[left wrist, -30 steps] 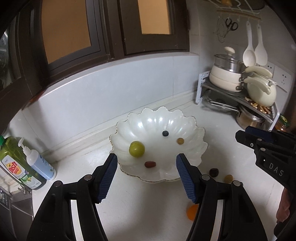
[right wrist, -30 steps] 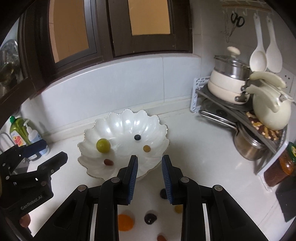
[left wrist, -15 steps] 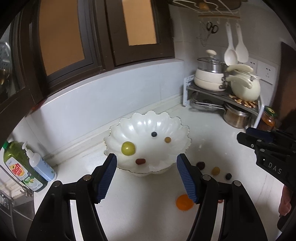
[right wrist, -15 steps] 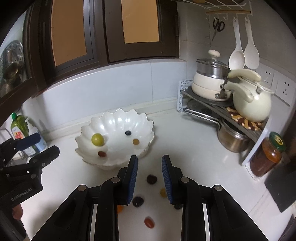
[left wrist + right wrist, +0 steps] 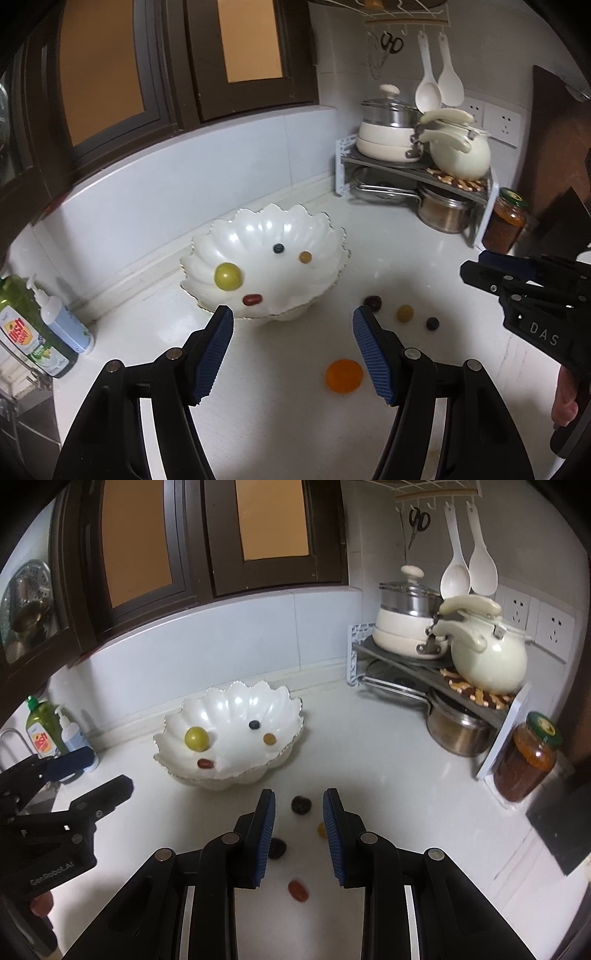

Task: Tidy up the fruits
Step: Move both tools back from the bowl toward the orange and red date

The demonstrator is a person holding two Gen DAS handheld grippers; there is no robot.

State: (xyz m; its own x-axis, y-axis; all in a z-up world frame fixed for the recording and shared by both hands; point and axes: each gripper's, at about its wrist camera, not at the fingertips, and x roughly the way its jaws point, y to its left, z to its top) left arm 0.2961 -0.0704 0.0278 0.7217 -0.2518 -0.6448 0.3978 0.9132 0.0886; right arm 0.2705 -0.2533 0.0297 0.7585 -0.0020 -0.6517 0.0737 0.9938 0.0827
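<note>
Left claw (image 5: 291, 332): my jaws approx half open, empty, above tabletop (image 5: 277, 424) nr bowl.
Right claw (image 5: 298, 814): narrow gap, nothing gripped.
Bowl (image 5: 236, 698): holds green fruit (image 5: 197, 738) + 3 small ones.
Loose fruit: dark one (image 5: 301, 805) betw my right tips, orange one (image 5: 344, 376) nr left claw.

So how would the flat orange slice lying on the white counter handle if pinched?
The flat orange slice lies low against the white counter, so it probably won't roll. Its thin profile likely leaves little edge to pinch; it may slide. It looks soft, possibly squashable.
</note>
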